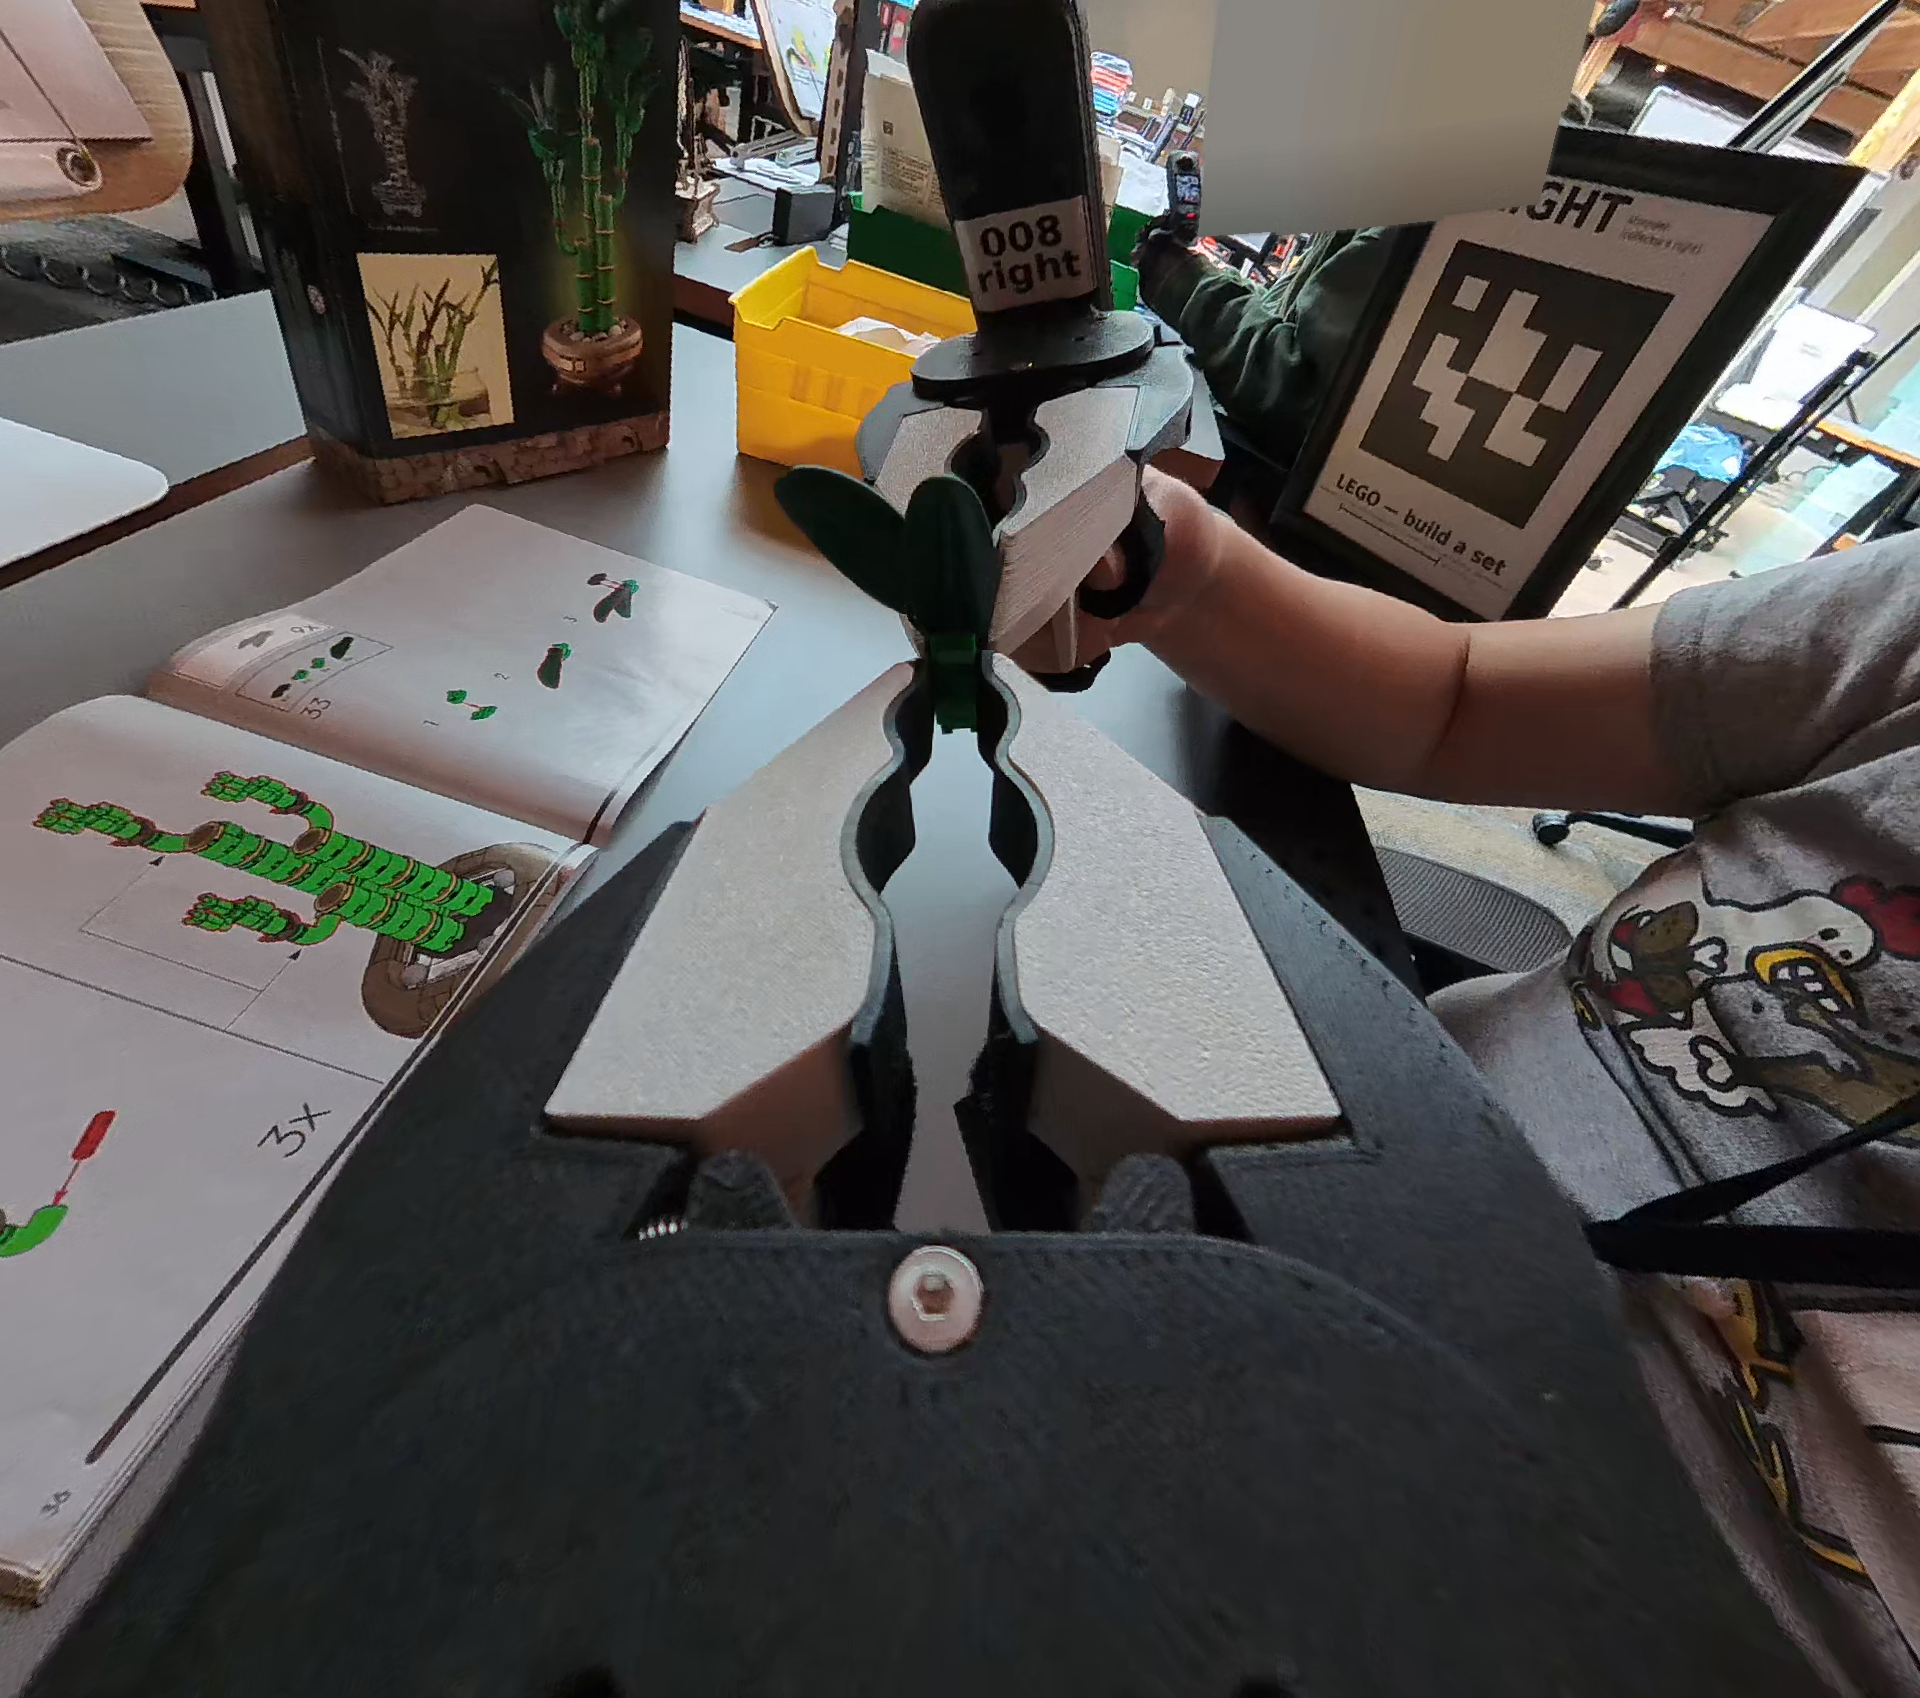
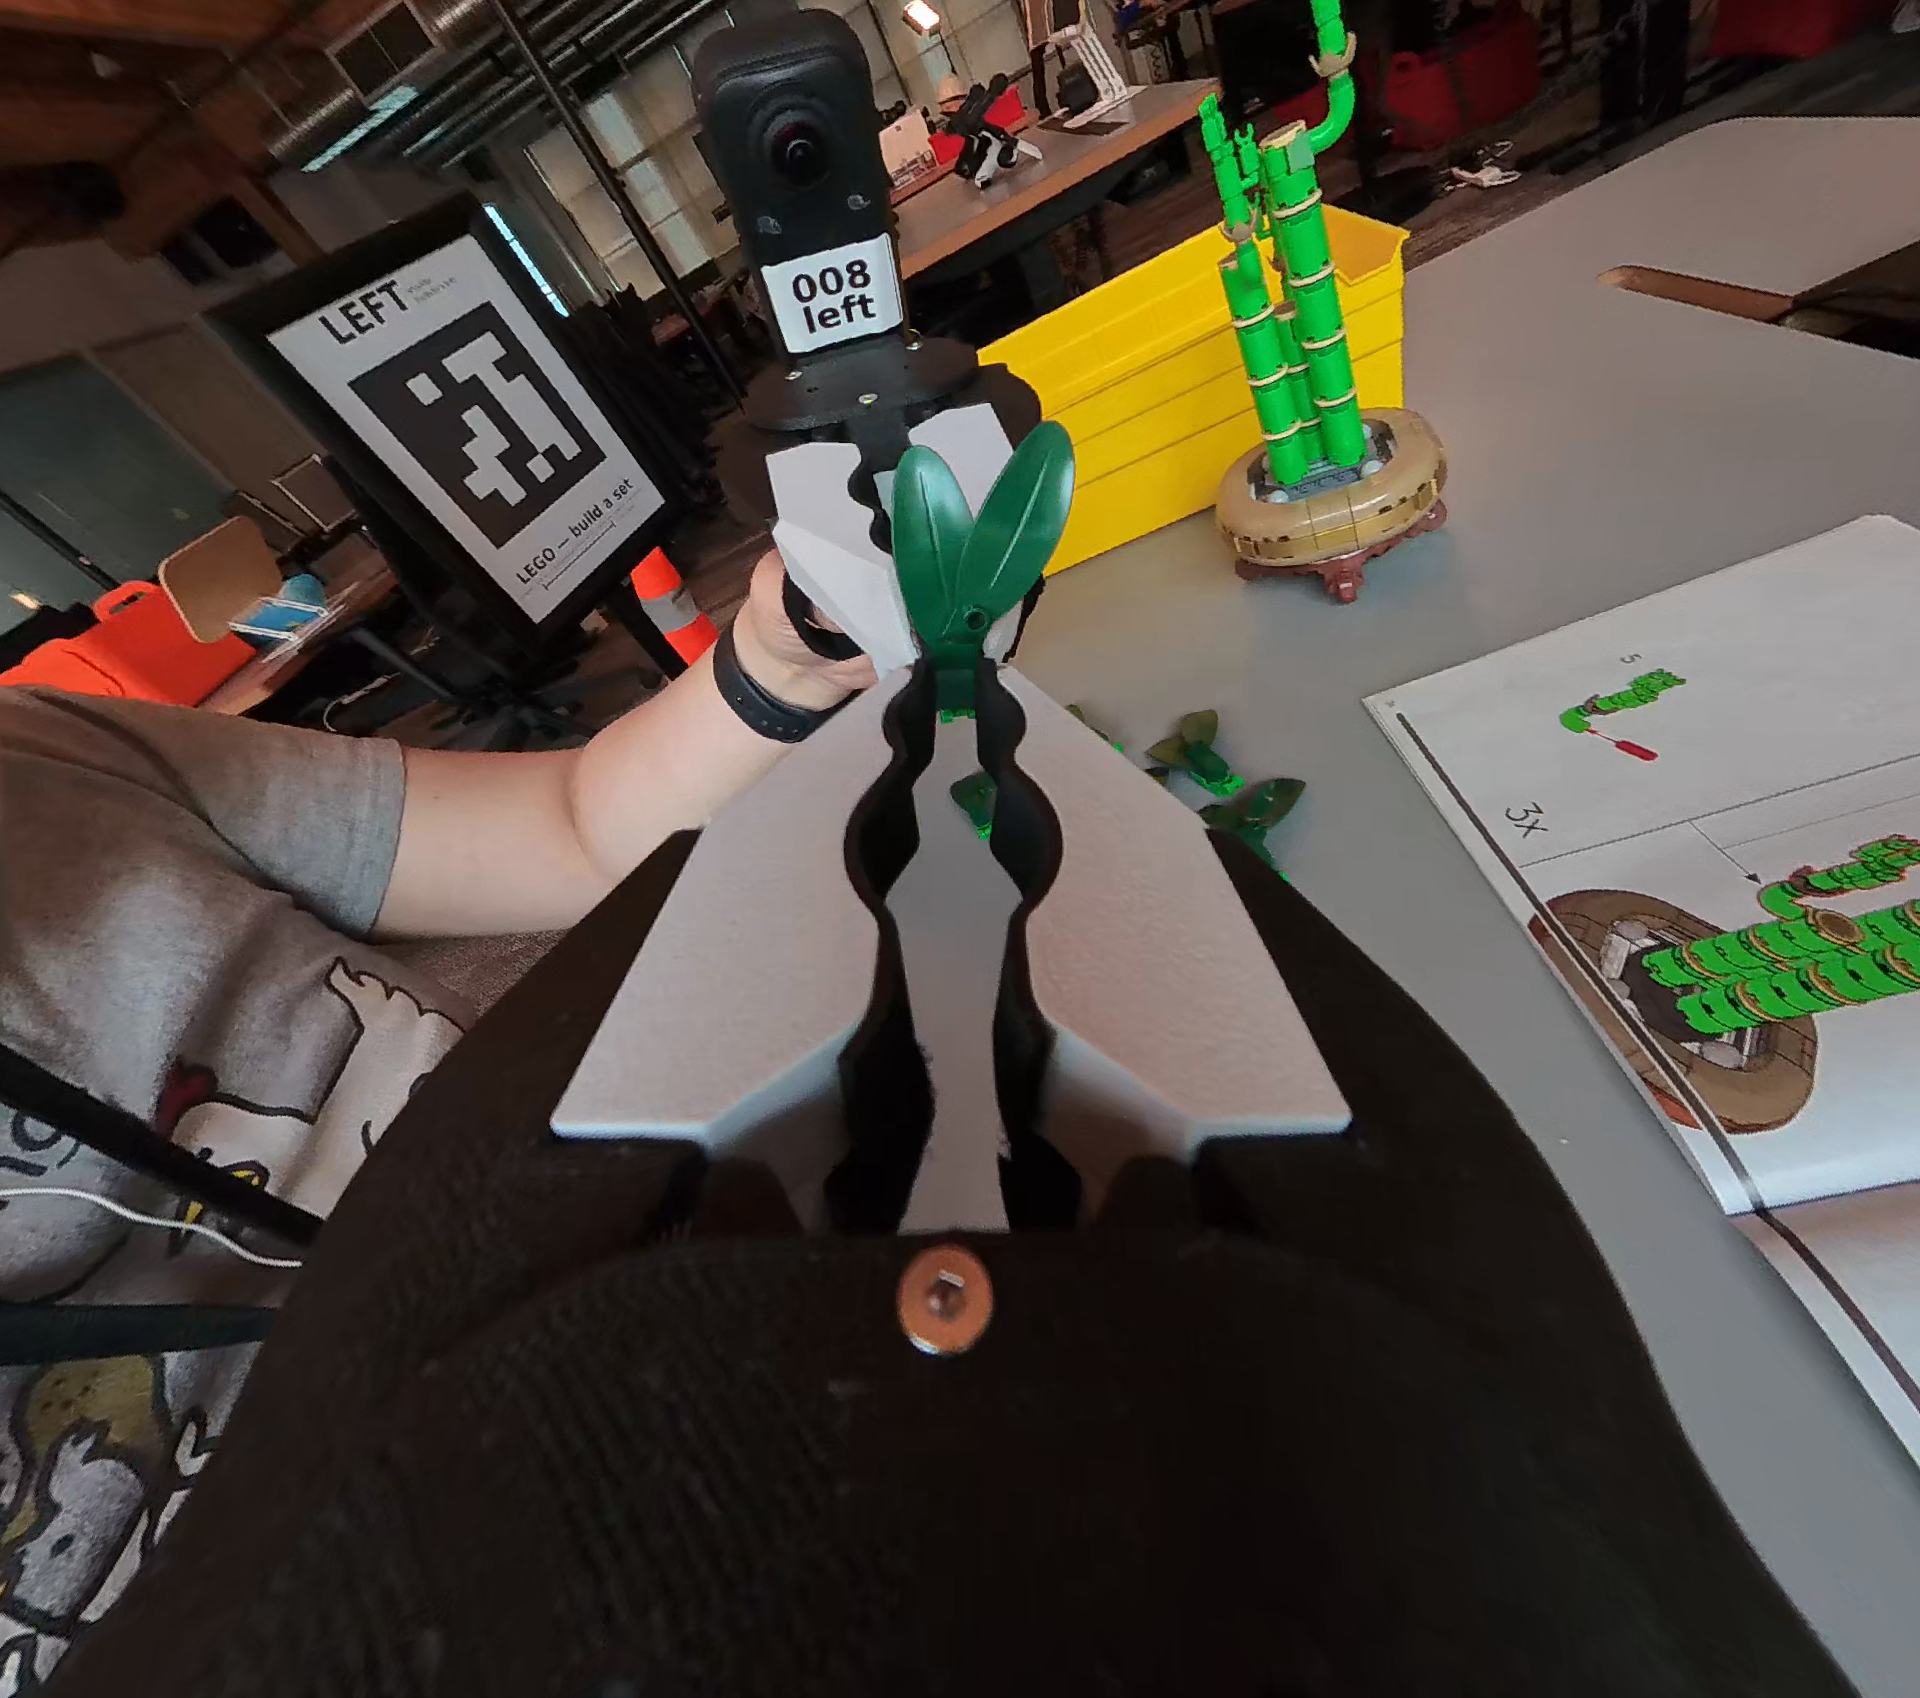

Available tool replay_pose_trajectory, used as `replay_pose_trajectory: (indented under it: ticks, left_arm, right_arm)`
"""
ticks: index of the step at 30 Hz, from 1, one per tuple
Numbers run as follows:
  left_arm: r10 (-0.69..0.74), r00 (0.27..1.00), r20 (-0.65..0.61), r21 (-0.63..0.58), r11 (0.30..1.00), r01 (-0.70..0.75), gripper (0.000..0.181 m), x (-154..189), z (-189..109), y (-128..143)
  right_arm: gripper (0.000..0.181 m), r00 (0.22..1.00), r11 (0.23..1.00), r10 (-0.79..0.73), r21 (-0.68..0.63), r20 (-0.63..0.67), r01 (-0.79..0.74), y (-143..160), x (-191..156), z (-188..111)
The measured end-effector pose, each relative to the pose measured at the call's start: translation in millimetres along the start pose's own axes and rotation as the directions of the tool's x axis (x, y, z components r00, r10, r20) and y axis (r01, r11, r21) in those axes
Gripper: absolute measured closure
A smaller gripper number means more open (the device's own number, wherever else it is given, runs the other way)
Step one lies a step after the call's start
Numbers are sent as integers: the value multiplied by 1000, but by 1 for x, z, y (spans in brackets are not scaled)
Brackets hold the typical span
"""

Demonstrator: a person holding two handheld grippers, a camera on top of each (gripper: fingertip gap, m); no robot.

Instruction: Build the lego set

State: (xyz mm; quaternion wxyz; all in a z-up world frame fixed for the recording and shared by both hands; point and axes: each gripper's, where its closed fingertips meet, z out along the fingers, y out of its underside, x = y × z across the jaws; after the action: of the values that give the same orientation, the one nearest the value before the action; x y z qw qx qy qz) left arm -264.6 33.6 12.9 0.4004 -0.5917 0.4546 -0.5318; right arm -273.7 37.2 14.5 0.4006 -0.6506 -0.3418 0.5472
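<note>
Both grippers meet tip to tip above the grey table [image 2: 1558,443]: the left gripper [image 1: 951,698] pinches the leaf piece [image 1: 940,562] by its bright green stem, the right gripper [image 2: 951,692] pinches its base; beyond stand the bamboo model [image 2: 1309,360] and yellow bin [image 2: 1122,401]

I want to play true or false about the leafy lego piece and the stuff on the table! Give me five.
1. The dark green two-leaf lego piece is pinched at its bright green stem by tongs. True.
2. The tall bright green bamboo model lies flat on the grey table. False: it stands upright in its tan round base.
3. The yellow plastic bin sits behind the bamboo model. True.
4. The paper instruction booklet is shut. False: it lies open.
5. No loose leaf pieces are on the table. False: several small green leaf pieces lie there.
</note>
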Motion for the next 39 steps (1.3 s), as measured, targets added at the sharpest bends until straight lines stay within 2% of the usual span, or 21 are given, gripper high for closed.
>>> replay_pose_trajectory:
  ticks: [4,8,15,19,26,34,39]
  left_arm:
    - [16,1000,9,-26,1000,-16,175,0,0,3]
    - [-17,999,-40,16,1000,18,175,5,-1,-2]
    - [-119,986,-113,85,988,129,175,5,-1,-9]
    - [-123,985,-120,90,987,134,176,5,0,-9]
    - [-56,993,-101,47,997,61,175,10,1,-4]
    - [-44,989,-141,-27,999,40,175,18,1,4]
    - [-41,992,-123,-39,999,37,175,16,1,6]
  right_arm:
    - [175,999,999,-45,-33,-31,44,4,1,1]
    - [175,999,999,-33,10,23,33,-2,-5,0]
    - [176,999,997,-50,60,20,49,-8,-5,-1]
    - [176,999,997,-22,71,38,19,-9,-5,-2]
    - [175,998,1000,-22,21,62,21,-3,-8,-2]
    - [175,992,998,-8,-56,126,15,8,-17,-2]
    - [175,995,997,-26,-67,97,33,9,-15,-1]
